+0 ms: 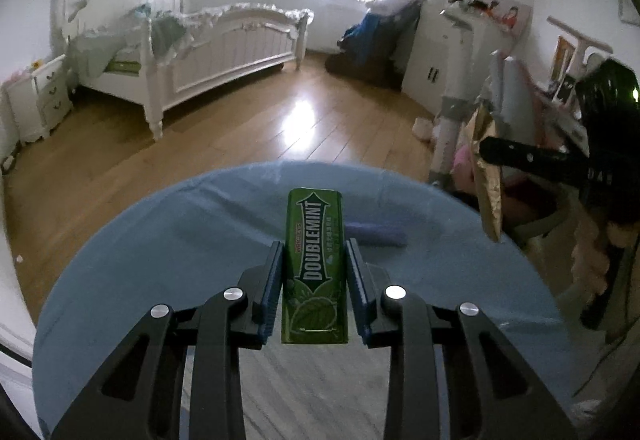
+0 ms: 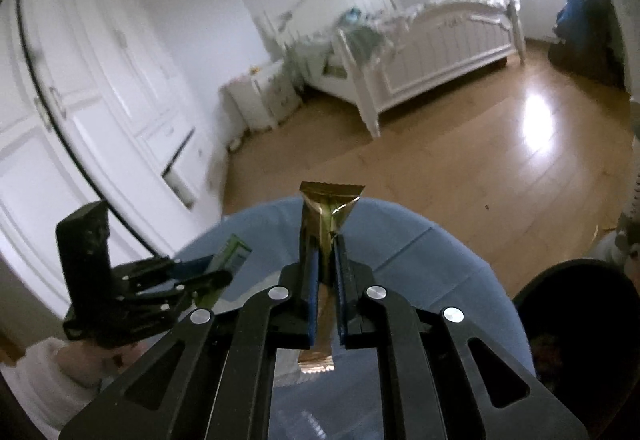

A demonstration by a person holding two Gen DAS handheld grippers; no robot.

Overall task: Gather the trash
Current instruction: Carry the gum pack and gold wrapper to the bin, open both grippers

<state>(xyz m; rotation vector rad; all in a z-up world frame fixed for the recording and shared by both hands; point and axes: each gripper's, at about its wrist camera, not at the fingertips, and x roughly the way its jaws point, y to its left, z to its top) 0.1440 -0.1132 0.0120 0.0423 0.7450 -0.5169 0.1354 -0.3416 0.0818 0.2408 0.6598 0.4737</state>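
In the lower centre of the left wrist view, your left gripper (image 1: 314,272) is clamped on the green Doublemint pack (image 1: 314,268), held above the blue round table (image 1: 160,260). A purple wrapper (image 1: 378,234) lies just right of it. At that frame's right edge, your right gripper (image 2: 326,268) pinches the gold wrapper (image 2: 326,215).

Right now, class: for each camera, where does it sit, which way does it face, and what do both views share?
Left wrist: on the left gripper, facing the bed; its fingers clamp a Doublemint pack.
Right wrist: on the right gripper, facing bed and wardrobe; holds a gold wrapper.
Shared: blue table, bed, each other's gripper.
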